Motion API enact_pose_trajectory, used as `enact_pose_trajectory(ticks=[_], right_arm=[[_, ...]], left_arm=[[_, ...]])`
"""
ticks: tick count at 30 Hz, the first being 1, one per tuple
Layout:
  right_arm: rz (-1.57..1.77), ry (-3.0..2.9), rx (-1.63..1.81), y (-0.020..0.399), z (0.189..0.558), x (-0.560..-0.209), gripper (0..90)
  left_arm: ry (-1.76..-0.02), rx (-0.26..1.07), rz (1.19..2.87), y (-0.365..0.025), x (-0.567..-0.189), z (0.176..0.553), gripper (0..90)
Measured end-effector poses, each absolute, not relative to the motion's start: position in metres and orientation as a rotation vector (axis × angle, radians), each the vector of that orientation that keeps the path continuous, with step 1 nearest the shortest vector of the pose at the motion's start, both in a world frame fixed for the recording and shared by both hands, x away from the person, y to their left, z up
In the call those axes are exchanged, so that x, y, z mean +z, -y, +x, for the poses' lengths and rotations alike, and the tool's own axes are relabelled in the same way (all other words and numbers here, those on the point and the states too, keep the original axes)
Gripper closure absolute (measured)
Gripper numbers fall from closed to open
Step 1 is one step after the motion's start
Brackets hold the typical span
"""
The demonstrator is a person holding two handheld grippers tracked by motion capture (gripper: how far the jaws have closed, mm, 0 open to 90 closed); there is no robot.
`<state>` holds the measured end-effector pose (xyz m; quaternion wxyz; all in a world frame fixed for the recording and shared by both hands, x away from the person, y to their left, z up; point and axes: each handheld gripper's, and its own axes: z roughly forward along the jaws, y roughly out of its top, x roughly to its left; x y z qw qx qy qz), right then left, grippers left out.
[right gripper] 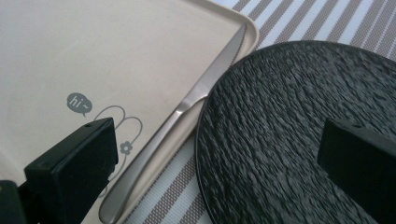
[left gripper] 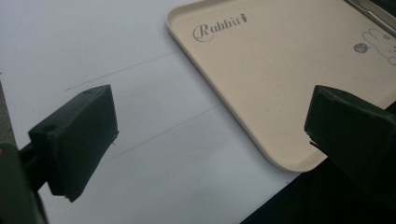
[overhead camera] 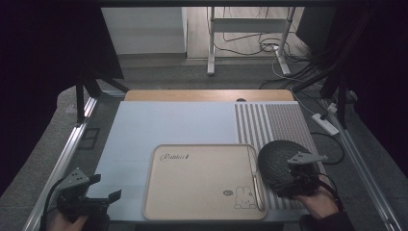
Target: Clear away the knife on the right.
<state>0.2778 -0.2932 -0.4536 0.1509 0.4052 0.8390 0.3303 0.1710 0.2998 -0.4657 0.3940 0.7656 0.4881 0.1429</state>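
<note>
nearest the person, at about seven o'clock on the table, the left gripper point(overhead camera: 98, 193) hangs with its jaws spread wide and nothing between them; in the left gripper view they frame bare white mat point(left gripper: 140, 154) and the near left corner of the beige tray point(left gripper: 280, 84), which they do not touch. at about five o'clock the right gripper point(overhead camera: 300, 169) sits low over the near edge of the dark textured plate point(overhead camera: 281, 163), its jaws also standing wide apart. in the right gripper view one jaw is over the tray's rabbit drawing and the other over the plate point(right gripper: 289, 135), so the plate's left rim lies in the gap, but neither jaw presses on it; i judge this a reach, not yet a grasp.

just beyond, the knife point(right gripper: 187, 102) lies along the tray's right rim, blade pointing to twelve o'clock, right beside the plate's edge; i cannot tell whether they touch. the plate rests on the striped mat point(overhead camera: 274, 125) at three o'clock of the tray, off the tray altogether. the rest of the tray is bare.

so the work looks barely begun: the knife is placed, the plate still has to be gripped and moved, and the left hand has no job in hand yet.
</note>
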Motion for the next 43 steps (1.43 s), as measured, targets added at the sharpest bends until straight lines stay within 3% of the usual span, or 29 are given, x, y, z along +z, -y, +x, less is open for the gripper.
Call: enact_pose_trajectory(ticks=[43], right_arm=[[1.275, -2.263, 0.935, 0.333, 0.244, -0.44, 0.0]], left_arm=[[-1.249, 0.353, 1.932, -0.301, -0.466, 0.171, 3.5]])
